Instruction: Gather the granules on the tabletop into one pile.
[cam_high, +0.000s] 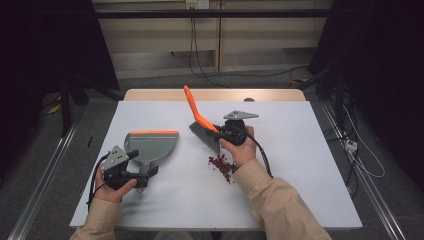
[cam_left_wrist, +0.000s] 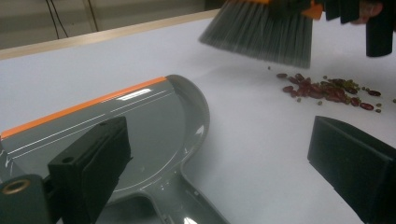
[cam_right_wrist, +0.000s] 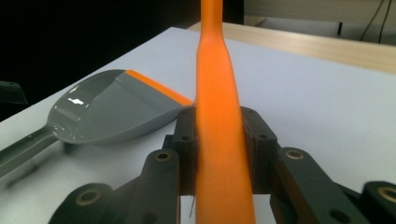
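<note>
orange plastic ran between the right tongs (cam_high: 223, 131): they were clamped on the handle of the brush (cam_high: 200, 122), whose grey bristles hung just above the white desk (cam_high: 300, 170), at the far edge of the scattered red beans (cam_high: 223, 165). holding the handle low, near the bristle head, probably gave the person firm control of the sweep, and the tilt of the handle away from the beans put the bristles where a pull across the desk would drag the pile along.

taking the beans as the landmark, the grey dustpan (cam_high: 151, 146) lay flat on the desk well to their left, with its orange-lipped edge on the far side. it sat too far off and faced the wrong way to catch anything yet; it would likely need turning and sliding toward the beans.

the left tongs (cam_high: 148, 173) stood wide in the left gripper view, one pad over the pan's bowl and the other out over bare desk, with the pan's stem between them but no pad pressing on it. they looked poised at the stem, ready to close and steer the pan. the beans themselves lay in a loose heap just in front of the right hand, untouched by the bristles.
</note>
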